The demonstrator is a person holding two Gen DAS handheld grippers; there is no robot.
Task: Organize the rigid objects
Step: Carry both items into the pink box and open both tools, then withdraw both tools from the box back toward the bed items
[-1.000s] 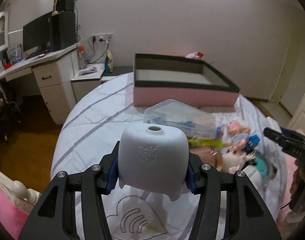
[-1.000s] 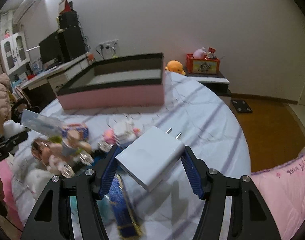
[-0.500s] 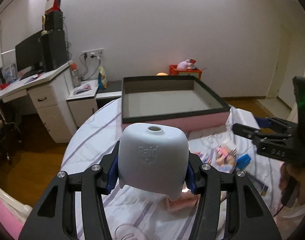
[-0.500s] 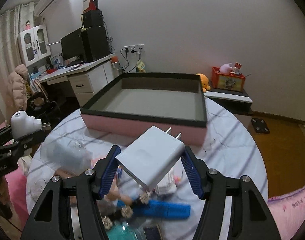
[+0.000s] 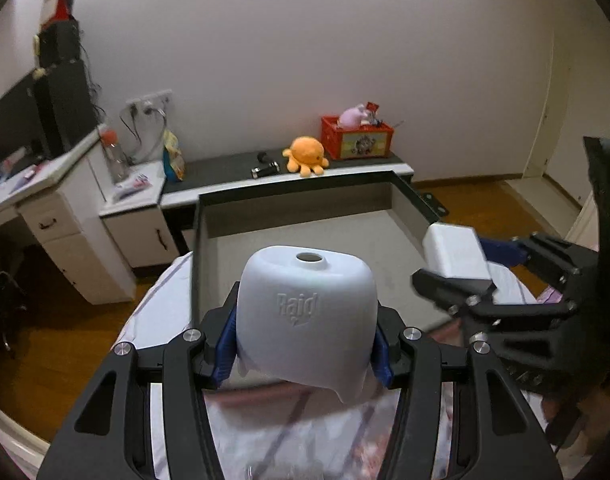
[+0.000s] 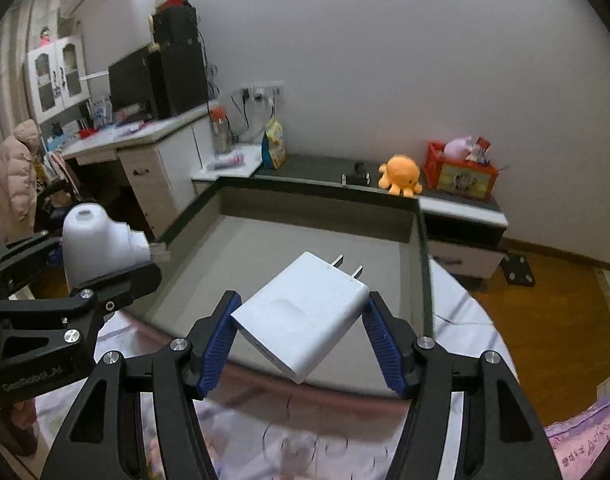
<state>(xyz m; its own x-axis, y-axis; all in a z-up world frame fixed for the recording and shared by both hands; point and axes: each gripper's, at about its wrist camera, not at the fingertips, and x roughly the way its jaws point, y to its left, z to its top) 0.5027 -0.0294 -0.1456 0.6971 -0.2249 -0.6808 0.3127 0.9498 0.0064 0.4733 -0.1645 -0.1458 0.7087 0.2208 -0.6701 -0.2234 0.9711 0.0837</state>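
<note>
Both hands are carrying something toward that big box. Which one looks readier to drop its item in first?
Right, probably. Its white charger already hangs past the box's near rim, above the bare floor inside. The left's white Raid plug-in sits nearer the left wall, just over the edge.

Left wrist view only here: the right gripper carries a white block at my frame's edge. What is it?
Observer: A white rectangular wall charger in the right gripper; its two metal prongs point toward the dark-rimmed shallow tray.
Operator: Gripped squarely?
Observer: No, skewed; the blue ribbed pads press on opposite corners.
Operator: And my white plastic Raid dome?
Observer: The white plastic Raid dome has a plug stub jutting from its side toward the tray.
</note>
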